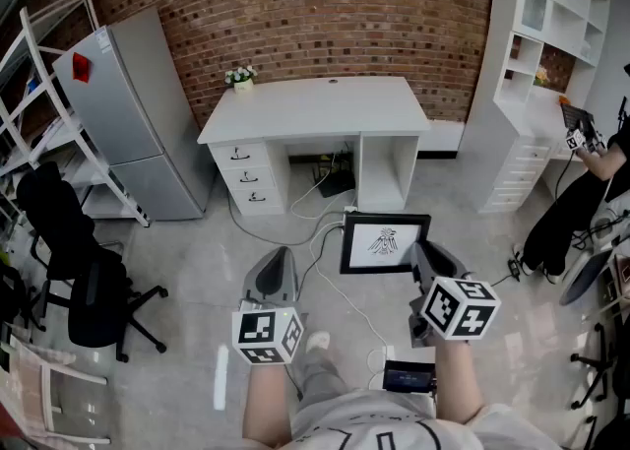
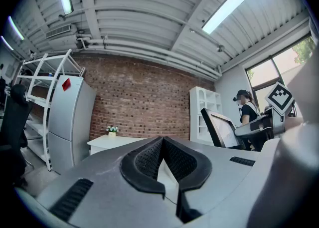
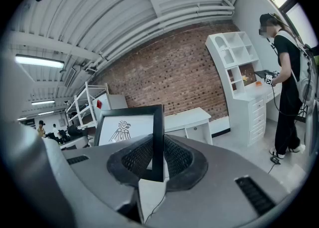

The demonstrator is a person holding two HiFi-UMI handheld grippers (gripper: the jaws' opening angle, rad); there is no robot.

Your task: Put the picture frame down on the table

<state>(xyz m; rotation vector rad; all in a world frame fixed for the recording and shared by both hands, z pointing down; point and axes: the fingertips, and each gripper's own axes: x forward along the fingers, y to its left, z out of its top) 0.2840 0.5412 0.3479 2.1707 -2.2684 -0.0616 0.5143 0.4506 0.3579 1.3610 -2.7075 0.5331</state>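
Observation:
A black picture frame point(image 1: 384, 242) with a white print of a dark bird-like figure hangs upright in the air over the floor, short of the white desk point(image 1: 315, 108). My right gripper point(image 1: 421, 255) is shut on the frame's right edge. In the right gripper view the frame point(image 3: 130, 127) stands between the pads, with its edge pinched at my right gripper point(image 3: 157, 144). My left gripper point(image 1: 276, 267) is level to the left of the frame and apart from it, shut and empty point(image 2: 162, 144). From there the frame point(image 2: 222, 128) shows to the right and the desk point(image 2: 107, 142) ahead.
A small flower pot point(image 1: 240, 77) stands on the desk's back left corner. A grey fridge point(image 1: 138, 113) and a metal rack stand at the left, a black office chair point(image 1: 74, 266) nearer. A white shelf unit point(image 1: 536, 64) and a person point(image 1: 581, 202) are at the right. Cables lie on the floor.

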